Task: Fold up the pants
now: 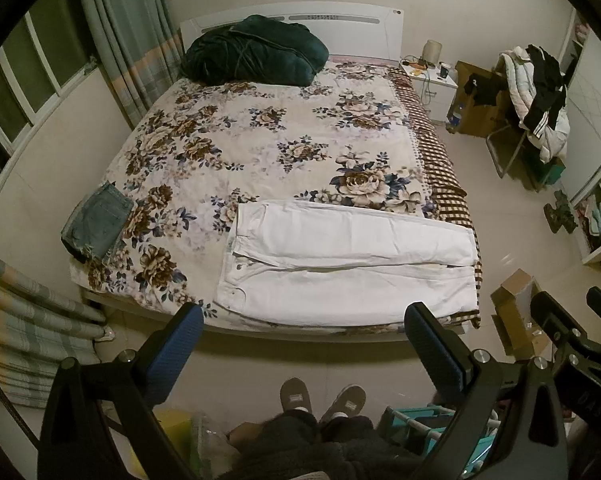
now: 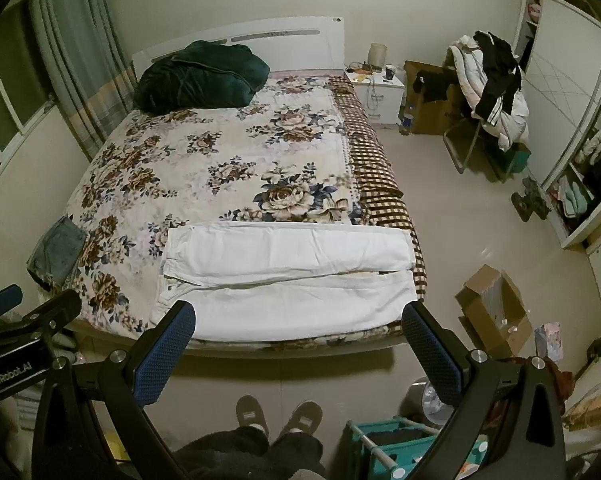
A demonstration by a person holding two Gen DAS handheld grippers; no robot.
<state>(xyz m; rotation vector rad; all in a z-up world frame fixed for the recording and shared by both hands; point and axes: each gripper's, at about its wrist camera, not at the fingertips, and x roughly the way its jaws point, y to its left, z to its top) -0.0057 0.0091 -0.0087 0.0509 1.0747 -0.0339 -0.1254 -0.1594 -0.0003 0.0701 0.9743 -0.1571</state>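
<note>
The words "GenRobot.AI" are written in white on the black left gripper [image 2: 4, 300], seen from the right wrist. The white pants [image 1: 340, 264] lie flat on the flowery bed [image 1: 260, 132], near its front edge. Both the left gripper [image 1: 304, 344] and the right gripper [image 2: 300, 340] are spread wide and hold nothing, up above the pants and not touching them.

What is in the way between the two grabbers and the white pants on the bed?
Nothing visible. The white pants lie flat at the bed's near edge, and both the left gripper and right gripper hang open above the floor just short of them.
</note>
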